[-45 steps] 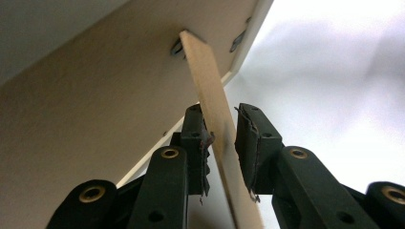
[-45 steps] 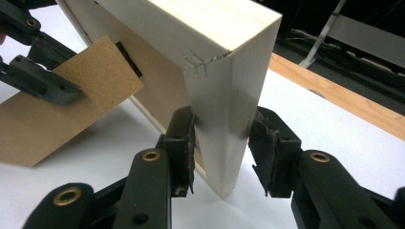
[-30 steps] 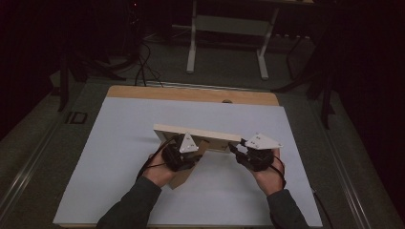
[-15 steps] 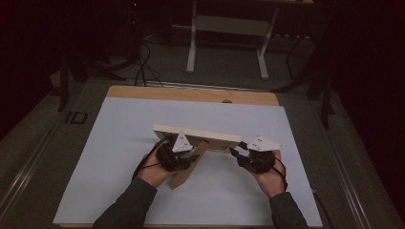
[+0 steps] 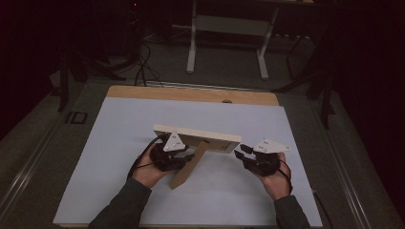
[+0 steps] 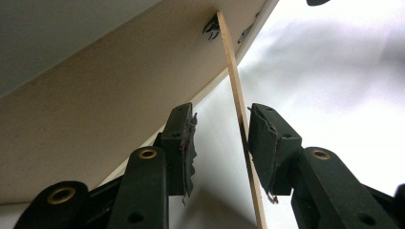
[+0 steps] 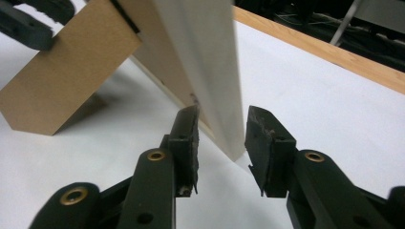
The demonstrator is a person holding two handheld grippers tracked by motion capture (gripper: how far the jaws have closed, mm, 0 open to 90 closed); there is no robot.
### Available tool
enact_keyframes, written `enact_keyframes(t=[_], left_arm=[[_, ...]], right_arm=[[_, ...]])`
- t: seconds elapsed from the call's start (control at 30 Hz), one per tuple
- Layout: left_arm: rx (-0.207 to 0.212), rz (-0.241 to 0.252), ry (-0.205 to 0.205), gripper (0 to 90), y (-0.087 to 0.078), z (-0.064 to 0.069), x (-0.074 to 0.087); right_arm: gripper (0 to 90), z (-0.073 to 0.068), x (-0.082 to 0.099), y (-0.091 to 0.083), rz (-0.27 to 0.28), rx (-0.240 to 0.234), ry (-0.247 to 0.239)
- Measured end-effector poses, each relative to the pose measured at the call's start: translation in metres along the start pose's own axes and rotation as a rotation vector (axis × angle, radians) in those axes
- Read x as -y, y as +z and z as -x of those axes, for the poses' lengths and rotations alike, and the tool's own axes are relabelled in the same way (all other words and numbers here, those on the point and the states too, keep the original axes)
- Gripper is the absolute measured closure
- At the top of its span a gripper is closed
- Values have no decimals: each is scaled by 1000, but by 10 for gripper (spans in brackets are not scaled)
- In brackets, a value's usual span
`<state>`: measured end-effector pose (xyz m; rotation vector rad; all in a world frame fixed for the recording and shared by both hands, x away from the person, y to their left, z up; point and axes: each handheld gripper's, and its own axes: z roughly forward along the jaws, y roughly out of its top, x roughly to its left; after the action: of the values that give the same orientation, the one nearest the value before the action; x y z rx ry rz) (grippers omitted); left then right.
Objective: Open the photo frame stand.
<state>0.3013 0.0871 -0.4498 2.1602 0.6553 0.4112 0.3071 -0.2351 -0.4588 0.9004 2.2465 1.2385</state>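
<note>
Since 1 second ago our left gripper shifted left and opened astride the picture frame's easel leg, our right gripper narrowing unclamped around the frame's edge, so any nudge could topple it

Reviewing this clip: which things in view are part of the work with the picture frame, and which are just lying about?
In the job:
- picture frame, standing on the table
- its fold-out stand, between the left gripper pads
- right gripper, its pads either side of the frame's end edge

Just around:
- white table
- desk legs on the floor beyond
- cables on the floor
</note>
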Motion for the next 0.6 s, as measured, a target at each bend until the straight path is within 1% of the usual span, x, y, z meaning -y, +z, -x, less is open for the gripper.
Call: enact_keyframes(t=[0.07,0.1,0.17,0.2,0.23,0.3,0.33,0.37,0.4,0.43,0.6], left_arm=[[0,1,6,628,-1,0,0],[-2,2,10,631,-3,0,1],[-4,5,10,631,-5,0,1],[-9,8,8,631,-6,0,2],[-9,11,1,640,-8,-2,3],[-15,10,0,644,-9,-2,4],[-21,8,1,643,-9,-3,5],[-26,9,-1,640,-10,-3,6],[-26,9,-1,642,-10,-3,6],[-28,6,-3,645,-10,-4,7],[-56,4,-21,648,-12,-6,10]], right_arm=[[657,2,0,0,-1,0,7],[686,7,1,1,-9,9,27],[700,9,1,2,-11,15,33],[716,10,1,2,-14,21,39],[757,14,0,5,-18,38,59],[768,16,0,5,-19,42,67],[788,17,-1,6,-16,46,79],[829,19,-1,7,-9,48,100],[829,19,-1,7,-9,48,100],[864,19,-2,9,-7,49,106],[895,20,-7,13,-3,53,110]])
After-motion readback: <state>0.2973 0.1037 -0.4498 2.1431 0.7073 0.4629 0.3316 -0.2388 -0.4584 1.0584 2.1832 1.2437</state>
